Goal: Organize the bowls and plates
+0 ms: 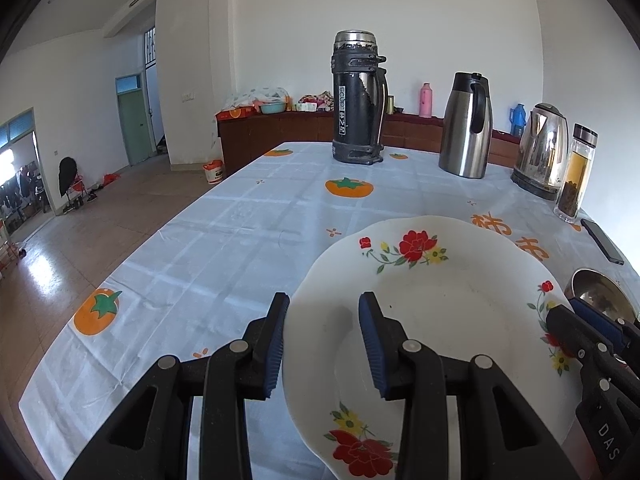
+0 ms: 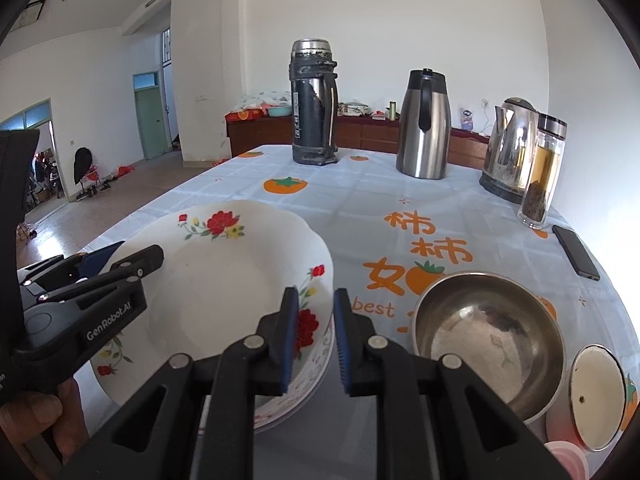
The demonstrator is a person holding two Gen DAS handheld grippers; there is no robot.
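A white plate with red flowers point(image 1: 452, 320) lies on the table; it also shows in the right wrist view point(image 2: 224, 280), resting on top of another patterned plate point(image 2: 308, 384). My left gripper point(image 1: 322, 344) is open, its two fingers straddling the plate's left rim. My right gripper point(image 2: 316, 340) is open, its fingers straddling the plate's right rim; it also shows in the left wrist view point(image 1: 576, 316). A steel bowl point(image 2: 488, 336) stands just right of the plates. A small white enamel cup point(image 2: 596, 396) sits at the far right.
At the table's far side stand a black thermos point(image 1: 358, 96), a steel jug point(image 1: 466, 124), a kettle point(image 1: 542, 148) and a glass tea bottle point(image 1: 576, 172). A phone point(image 2: 576, 252) lies at the right edge. A pink lid point(image 2: 568, 460) sits at the bottom right.
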